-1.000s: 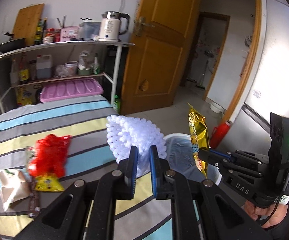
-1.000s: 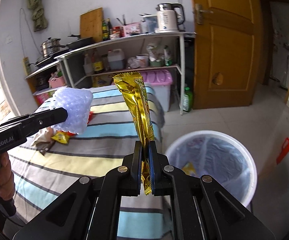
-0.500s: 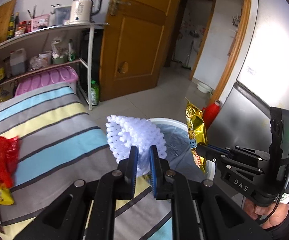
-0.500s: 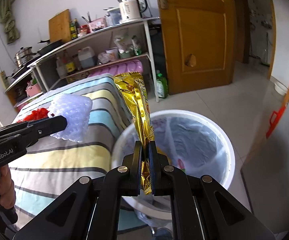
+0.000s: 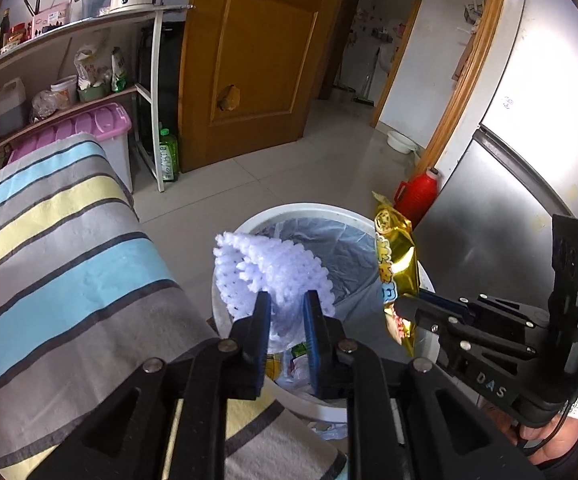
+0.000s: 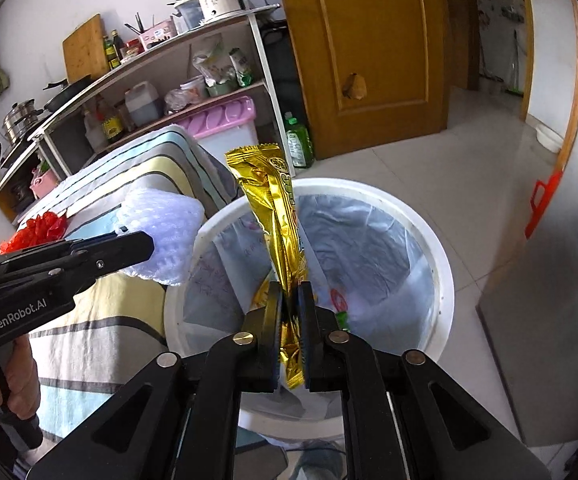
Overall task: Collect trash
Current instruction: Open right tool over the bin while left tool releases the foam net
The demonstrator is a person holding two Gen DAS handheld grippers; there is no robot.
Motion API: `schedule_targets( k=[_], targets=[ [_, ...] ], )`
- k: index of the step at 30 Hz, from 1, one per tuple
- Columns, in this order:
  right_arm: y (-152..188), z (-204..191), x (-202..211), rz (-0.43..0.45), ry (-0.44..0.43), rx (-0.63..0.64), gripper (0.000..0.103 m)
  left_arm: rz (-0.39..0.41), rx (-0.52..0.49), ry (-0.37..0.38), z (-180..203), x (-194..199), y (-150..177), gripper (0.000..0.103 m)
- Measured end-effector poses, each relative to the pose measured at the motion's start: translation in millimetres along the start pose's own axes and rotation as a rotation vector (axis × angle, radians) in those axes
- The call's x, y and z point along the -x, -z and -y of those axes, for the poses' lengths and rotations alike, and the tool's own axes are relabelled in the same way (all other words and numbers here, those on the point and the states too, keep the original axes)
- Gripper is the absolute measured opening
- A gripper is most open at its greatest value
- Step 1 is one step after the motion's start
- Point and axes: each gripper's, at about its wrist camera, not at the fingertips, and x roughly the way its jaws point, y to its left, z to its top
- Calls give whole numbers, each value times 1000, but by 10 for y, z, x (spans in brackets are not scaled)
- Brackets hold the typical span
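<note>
My left gripper [image 5: 285, 300] is shut on a white foam fruit net [image 5: 265, 272] and holds it over the near rim of the white trash bin [image 5: 289, 212]. The net also shows in the right wrist view [image 6: 161, 232]. My right gripper [image 6: 289, 292] is shut on a gold snack wrapper [image 6: 277, 216] that stands upright above the bin [image 6: 441, 264]. The wrapper also shows in the left wrist view [image 5: 393, 256]. The bin has a plastic liner and some trash at its bottom.
A striped cloth-covered table [image 5: 69, 248] lies left of the bin, with red wrappers [image 6: 41, 228] on it. A shelf rack [image 6: 193, 68], a pink-lidded box [image 5: 89, 128], a wooden door [image 5: 257, 48], a red jug [image 5: 421, 188] and a metal fridge [image 5: 489, 216] stand around.
Both grippers have moved right from over the table to above the bin, still holding the foam net and the gold wrapper.
</note>
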Motion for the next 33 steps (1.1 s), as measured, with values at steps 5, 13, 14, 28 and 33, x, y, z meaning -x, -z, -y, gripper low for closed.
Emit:
schedule_targets(
  k=[5,13,14,28,33],
  targets=[
    [20,31,-2,1,-3,-14,29,1,-1,12,8,10,15,29],
    [13,-52,130,30,-13,-11,29,44,17,16,-47,239,45,29],
    [15,-68,155,36,-17,-8,29,53,20,10,-59,293,54,29],
    [32,-729,530,94,-88,104,29,155,72,-88,-326,1035,303,29],
    [69,-995,593,103,-113,152,29,181,102,-118,-464,1262,439,29]
  ],
)
